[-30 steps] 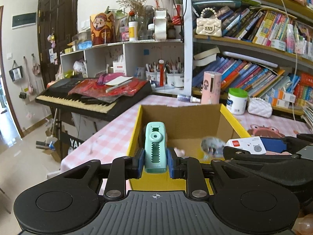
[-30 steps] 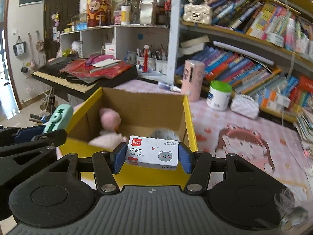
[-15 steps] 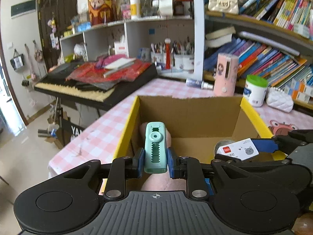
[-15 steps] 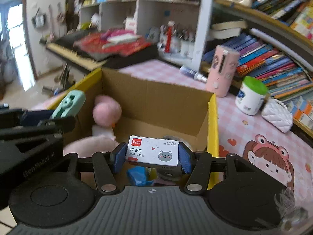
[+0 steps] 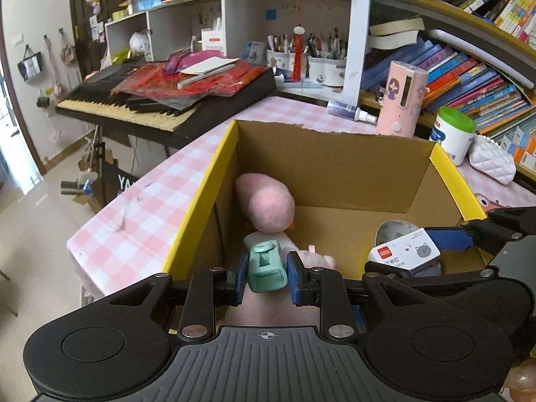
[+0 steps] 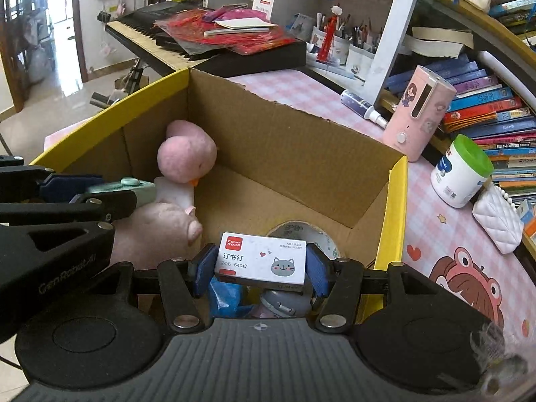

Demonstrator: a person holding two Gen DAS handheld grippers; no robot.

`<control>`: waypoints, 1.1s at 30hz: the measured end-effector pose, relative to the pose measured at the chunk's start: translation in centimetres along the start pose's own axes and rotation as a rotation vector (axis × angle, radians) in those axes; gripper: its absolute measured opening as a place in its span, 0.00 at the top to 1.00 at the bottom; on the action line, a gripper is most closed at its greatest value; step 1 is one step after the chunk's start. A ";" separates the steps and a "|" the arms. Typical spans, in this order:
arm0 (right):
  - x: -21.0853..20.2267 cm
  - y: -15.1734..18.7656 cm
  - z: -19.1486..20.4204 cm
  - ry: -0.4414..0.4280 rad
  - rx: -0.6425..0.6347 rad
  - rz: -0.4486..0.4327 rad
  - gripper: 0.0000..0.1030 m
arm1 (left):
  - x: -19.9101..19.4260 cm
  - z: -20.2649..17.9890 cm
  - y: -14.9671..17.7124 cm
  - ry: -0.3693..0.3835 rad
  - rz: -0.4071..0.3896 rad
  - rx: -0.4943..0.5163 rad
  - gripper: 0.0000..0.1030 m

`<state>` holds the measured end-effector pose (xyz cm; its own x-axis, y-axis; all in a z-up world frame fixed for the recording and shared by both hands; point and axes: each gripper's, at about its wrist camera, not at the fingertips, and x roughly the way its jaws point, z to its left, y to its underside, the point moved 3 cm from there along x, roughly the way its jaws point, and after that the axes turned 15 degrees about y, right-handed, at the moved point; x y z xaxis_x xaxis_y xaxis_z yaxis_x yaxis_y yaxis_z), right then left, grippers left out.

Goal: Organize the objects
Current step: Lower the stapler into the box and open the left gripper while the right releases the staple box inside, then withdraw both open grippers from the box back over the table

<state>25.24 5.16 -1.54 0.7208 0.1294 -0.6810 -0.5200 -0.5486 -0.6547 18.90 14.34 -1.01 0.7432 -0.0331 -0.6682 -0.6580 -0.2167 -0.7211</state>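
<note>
**Over the box, both grippers loaded**

Over the open cardboard box (image 5: 335, 167), with its yellow-edged side walls, two grippers are held side by side, both tilted downward into it. A mint-green stapler (image 5: 267, 265) is pinched between the blue pads of the left gripper (image 5: 267, 276), its nose pointing forward into the box. A white staple box (image 6: 260, 262), marked with a red label and a grey cat face, is clamped flat between the pads of the right gripper (image 6: 260, 269).

Inside the box a pink plush duck (image 6: 186, 157) is seen against the left wall, with a larger pink plush (image 6: 150, 231) lying just below it. The stapler is held directly above these plush toys. A roll of patterned tape (image 6: 306, 234) lies on the box floor just beyond the staple box, and something blue (image 6: 224, 296) and a grey item (image 6: 281, 303) are partly hidden beneath it; what they are cannot be told.

The box stands on a table covered with a pink checked cloth (image 5: 140, 214). Beside the box, to the right, a pink dispenser (image 6: 418, 114), a green-lidded tub (image 6: 460, 171) and a white quilted purse (image 6: 499, 221) are set near the bookshelf. A keyboard (image 5: 140, 107) piled with red papers stands behind the table on the left.
</note>
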 end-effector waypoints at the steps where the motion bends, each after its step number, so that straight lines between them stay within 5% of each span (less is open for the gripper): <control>1: 0.0 0.0 0.0 -0.001 0.001 0.000 0.47 | -0.1 0.0 0.0 0.000 -0.001 -0.003 0.75; 5: -0.2 0.1 -0.3 0.002 0.031 0.005 0.45 | -0.6 0.2 -0.1 -0.007 -0.019 -0.021 0.63; 7: -0.5 0.3 -0.5 0.006 0.057 0.011 0.44 | -1.4 0.3 -0.1 0.003 -0.045 -0.039 0.39; 8: -0.8 0.4 -0.6 0.008 0.072 0.009 0.43 | -1.7 0.3 -0.1 0.014 -0.058 -0.043 0.36; 20: -7.2 2.0 -0.8 0.066 0.191 -0.087 0.37 | -6.9 -0.9 0.6 0.094 -0.173 0.008 0.29; 33: -13.6 7.2 -0.2 0.269 0.337 -0.104 0.23 | -11.7 -0.2 4.8 0.113 -0.204 0.041 0.11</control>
<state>11.76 -0.68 3.10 0.8477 -0.0746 -0.5252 -0.5266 -0.2384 -0.8160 7.06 13.48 3.39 0.8686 -0.1019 -0.4849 -0.4955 -0.1906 -0.8474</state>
